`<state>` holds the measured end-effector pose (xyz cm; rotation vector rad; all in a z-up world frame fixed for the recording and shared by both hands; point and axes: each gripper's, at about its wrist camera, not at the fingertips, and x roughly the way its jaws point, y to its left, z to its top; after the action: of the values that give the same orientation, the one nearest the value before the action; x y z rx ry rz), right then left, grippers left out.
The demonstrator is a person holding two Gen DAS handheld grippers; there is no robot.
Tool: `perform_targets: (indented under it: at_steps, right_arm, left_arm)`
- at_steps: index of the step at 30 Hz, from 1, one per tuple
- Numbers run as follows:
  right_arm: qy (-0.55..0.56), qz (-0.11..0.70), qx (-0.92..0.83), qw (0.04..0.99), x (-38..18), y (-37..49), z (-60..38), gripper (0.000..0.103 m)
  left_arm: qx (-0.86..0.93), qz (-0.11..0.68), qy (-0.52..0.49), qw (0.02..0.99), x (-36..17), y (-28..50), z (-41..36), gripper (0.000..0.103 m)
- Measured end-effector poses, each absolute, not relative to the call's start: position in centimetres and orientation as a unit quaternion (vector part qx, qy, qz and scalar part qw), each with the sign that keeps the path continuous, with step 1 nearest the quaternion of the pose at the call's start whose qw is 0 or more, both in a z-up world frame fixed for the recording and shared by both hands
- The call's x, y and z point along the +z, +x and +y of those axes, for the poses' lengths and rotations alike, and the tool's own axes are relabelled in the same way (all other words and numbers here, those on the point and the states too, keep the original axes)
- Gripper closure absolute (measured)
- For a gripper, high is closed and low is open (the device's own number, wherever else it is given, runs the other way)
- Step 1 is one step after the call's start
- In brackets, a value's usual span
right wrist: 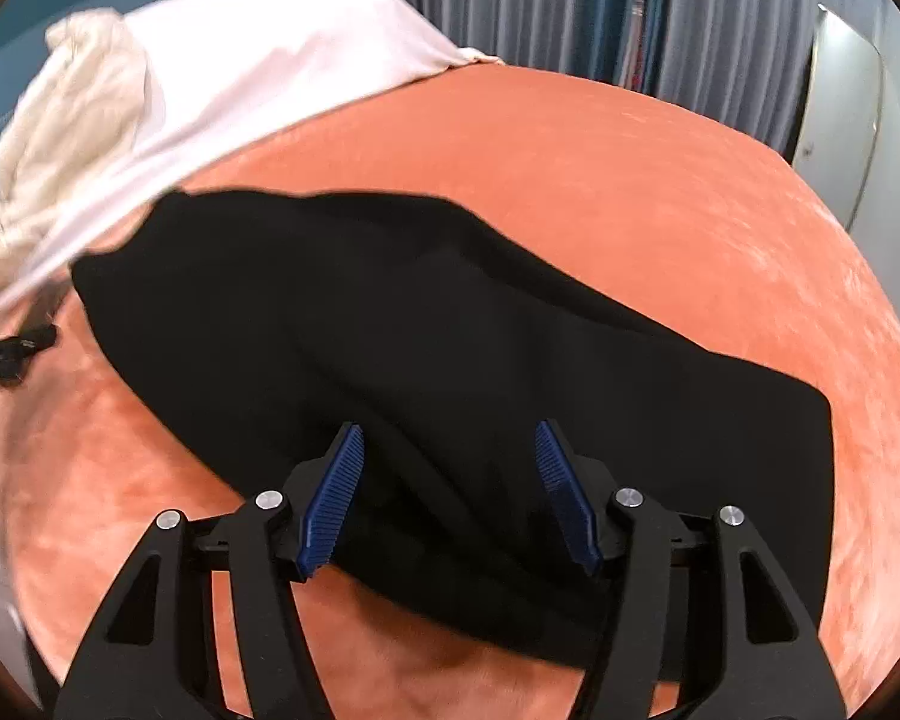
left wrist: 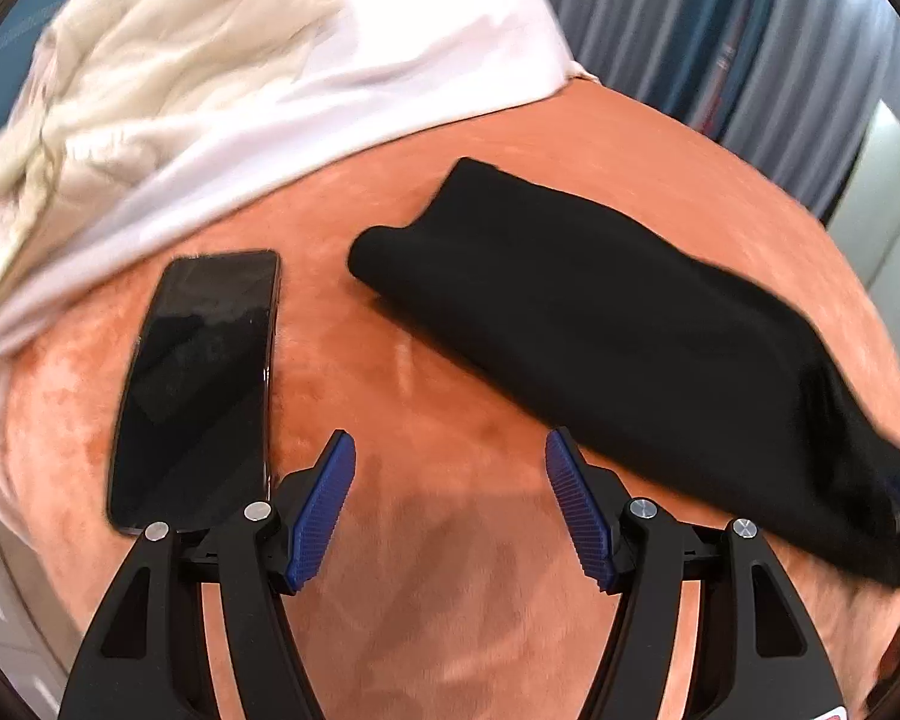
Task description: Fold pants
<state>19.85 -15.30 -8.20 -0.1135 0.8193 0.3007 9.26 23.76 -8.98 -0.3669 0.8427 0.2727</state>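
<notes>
Your folded black cloth pants (right wrist: 450, 372) lie in a soft matte bundle on the plush orange blanket (right wrist: 630, 180). Your right gripper (right wrist: 448, 438) hangs over them, ribbed blue fingers apart; your left gripper (left wrist: 448, 447) gapes empty beside the glossy black phone (left wrist: 198, 384).

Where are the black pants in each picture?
Left wrist view: the black pants lie right of centre, running toward the lower right edge, beside a phone.
Right wrist view: the black pants fill the middle, under the open jaws.
Shared landmark: the white pillow at upper left.
</notes>
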Motion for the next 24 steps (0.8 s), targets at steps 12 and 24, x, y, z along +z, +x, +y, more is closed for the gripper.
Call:
perform_targets:
  at_steps: [12,24]
  right_arm:
    - [0.066,0.443,0.169,0.878,-9.8,20.5,-13.1,0.044]
    - [0.122,0.393,0.049,0.910,-8.8,9.9,-23.3,0.023]
  left_arm:
    - [0.118,0.413,-0.338,0.837,-11.2,16.3,30.6,0.039]
    - [0.110,0.416,-0.345,0.834,-11.5,19.4,29.6,0.089]
